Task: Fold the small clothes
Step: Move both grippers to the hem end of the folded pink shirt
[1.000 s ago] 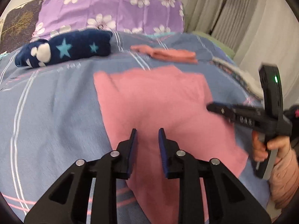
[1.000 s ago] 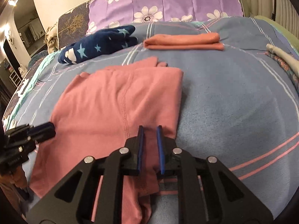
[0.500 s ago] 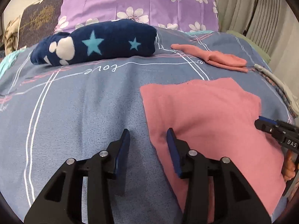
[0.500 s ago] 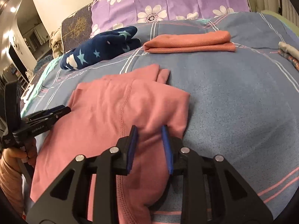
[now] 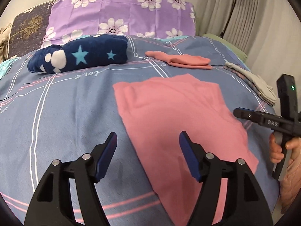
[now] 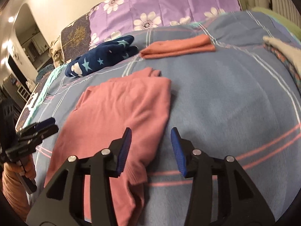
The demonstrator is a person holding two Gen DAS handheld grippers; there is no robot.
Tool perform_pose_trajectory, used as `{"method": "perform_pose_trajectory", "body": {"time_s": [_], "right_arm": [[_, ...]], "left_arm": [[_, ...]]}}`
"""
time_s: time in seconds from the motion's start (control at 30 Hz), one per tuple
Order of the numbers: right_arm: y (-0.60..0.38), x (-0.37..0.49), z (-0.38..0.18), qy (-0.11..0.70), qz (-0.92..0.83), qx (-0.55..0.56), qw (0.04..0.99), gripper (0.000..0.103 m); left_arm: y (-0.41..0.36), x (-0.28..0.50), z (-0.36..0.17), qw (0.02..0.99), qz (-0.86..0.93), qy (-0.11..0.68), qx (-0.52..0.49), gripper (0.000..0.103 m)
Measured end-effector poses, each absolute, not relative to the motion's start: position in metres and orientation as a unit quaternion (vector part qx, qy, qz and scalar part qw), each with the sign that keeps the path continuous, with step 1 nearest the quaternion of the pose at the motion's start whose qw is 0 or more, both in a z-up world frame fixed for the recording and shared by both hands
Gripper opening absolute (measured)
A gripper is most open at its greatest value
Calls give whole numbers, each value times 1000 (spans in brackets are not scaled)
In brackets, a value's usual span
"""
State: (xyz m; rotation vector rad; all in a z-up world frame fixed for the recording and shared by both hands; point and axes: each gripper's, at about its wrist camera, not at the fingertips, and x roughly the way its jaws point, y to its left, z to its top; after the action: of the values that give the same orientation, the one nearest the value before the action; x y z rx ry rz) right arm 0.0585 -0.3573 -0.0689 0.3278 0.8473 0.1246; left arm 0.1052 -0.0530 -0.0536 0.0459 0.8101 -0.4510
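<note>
Pink garment (image 5: 175,116) lies folded flat on blue bedspread (image 5: 62,116).

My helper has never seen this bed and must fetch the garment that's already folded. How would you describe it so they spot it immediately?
Start at the purple flowered pillow at the head of the bed. Just below it on the blue bedspread, right of the navy star-print bundle, lies the folded salmon-orange garment. It is narrow and layered, unlike the larger pink garment spread flat nearer the grippers.

1. Two hand-held grippers: left hand-held gripper (image 5: 147,150), right hand-held gripper (image 6: 151,145).
2. One pink garment (image 5: 175,116) under both.
3. One folded orange cloth (image 5: 185,61) beyond.
4. One navy star bundle (image 5: 80,56) beyond.
5. One purple flowered pillow (image 5: 122,13) farthest.
</note>
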Motion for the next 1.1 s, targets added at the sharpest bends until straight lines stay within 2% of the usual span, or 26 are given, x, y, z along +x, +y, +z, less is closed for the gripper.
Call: {"method": "perform_pose_trajectory", "body": {"time_s": [0.4, 0.47, 0.6, 0.67, 0.87, 1.1], "right_arm": [[-368, 58, -88, 448, 134, 248, 848, 50], [-368, 59, -91, 450, 137, 251, 846, 50], [-372, 61, -94, 454, 150, 268, 836, 51], [-372, 63, -95, 457, 156, 267, 834, 51], [-369, 56, -85, 462, 142, 231, 845, 51], [-374, 61, -91, 475, 155, 230, 835, 58]], "left_arm": [[-58, 100, -80, 874, -231, 427, 11, 69], [-59, 101, -82, 874, -231, 428, 9, 74], [-58, 103, -86, 870, -239, 431, 2, 76], [-56, 106, -88, 866, -244, 437, -10, 80], [-48, 109, -90, 858, -258, 443, -32, 80], [-37, 115, -93, 842, -278, 454, -85, 81]]}}
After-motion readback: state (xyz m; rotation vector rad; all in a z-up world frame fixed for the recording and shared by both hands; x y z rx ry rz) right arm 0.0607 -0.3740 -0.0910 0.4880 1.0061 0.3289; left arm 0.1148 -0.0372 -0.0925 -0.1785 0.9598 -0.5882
